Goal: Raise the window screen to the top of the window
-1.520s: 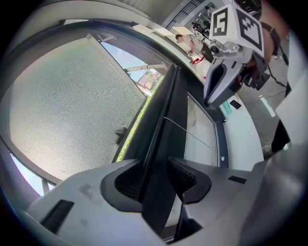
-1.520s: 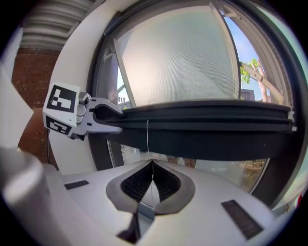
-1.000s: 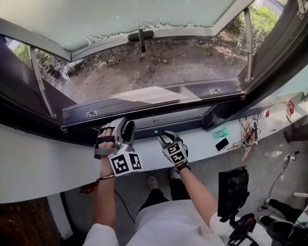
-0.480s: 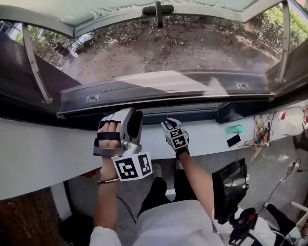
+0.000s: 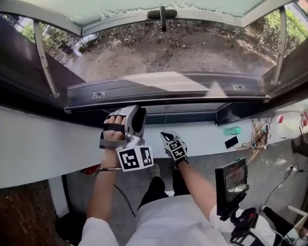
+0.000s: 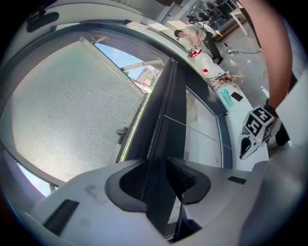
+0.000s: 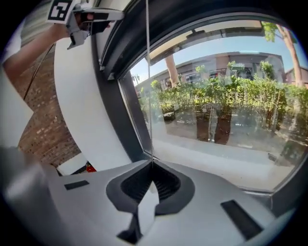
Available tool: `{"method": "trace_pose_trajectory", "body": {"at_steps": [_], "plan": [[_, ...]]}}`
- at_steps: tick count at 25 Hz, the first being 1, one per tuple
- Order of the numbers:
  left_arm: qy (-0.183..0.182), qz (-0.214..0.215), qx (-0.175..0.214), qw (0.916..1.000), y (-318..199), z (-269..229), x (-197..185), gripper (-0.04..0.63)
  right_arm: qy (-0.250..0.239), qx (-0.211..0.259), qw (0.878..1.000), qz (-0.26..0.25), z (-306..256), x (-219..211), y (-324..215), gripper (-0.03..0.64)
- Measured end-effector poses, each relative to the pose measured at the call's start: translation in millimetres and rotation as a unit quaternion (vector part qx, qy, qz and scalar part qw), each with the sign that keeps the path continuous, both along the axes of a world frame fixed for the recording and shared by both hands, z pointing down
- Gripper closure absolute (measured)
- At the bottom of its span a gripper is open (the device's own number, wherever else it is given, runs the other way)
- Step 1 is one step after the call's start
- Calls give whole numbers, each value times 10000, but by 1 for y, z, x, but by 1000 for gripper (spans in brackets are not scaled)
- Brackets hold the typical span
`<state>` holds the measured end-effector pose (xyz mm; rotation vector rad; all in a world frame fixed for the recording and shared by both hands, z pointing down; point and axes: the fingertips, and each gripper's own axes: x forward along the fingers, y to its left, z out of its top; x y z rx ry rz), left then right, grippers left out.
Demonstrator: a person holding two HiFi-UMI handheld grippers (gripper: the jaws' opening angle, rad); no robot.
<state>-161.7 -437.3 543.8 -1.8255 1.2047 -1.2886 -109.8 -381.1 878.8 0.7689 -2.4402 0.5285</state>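
Observation:
The window screen (image 5: 120, 9) is pale mesh in a grey frame at the top of the head view, and it fills the left of the left gripper view (image 6: 72, 105). A dark window frame rail (image 6: 166, 110) runs between the jaws of my left gripper (image 6: 156, 166), whose jaws have just been closing slightly; both pads look pressed against it. In the head view this gripper (image 5: 133, 111) sits at the sill's dark frame (image 5: 192, 102). My right gripper (image 5: 165, 135) is lower, in front of the white wall. It has just closed on a thin cord (image 7: 147, 72) hanging straight down into its jaws (image 7: 151, 168).
A white sill wall (image 5: 48, 144) runs below the window. On the ledge to the right lie a teal object (image 5: 233, 130), a dark phone (image 5: 231, 141) and tangled cables (image 5: 260, 134). A black screen on a stand (image 5: 231, 185) is at lower right, and a red item (image 5: 90, 169) at lower left.
My right gripper has moved down from the frame to in front of the white wall, and its jaws have shut. The left gripper has stayed at the frame.

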Motion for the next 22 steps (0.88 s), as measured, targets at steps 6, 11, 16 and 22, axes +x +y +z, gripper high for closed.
{"method": "trace_pose_trajectory", "body": {"at_steps": [6, 11, 16, 22], "plan": [[398, -161, 11, 9991, 6, 4, 0, 472, 362, -454, 9982, 147, -12, 23, 74, 617], [770, -316, 308, 9961, -1, -7, 1, 472, 209, -399, 9977, 513, -31, 56, 84, 617], [1182, -449, 371, 9913, 1, -14, -2, 472, 106, -626, 9946, 816, -33, 78, 74, 617], [1615, -500, 376, 9849, 2, -20, 2, 472, 39, -526, 9945, 903, -36, 85, 70, 617]]}}
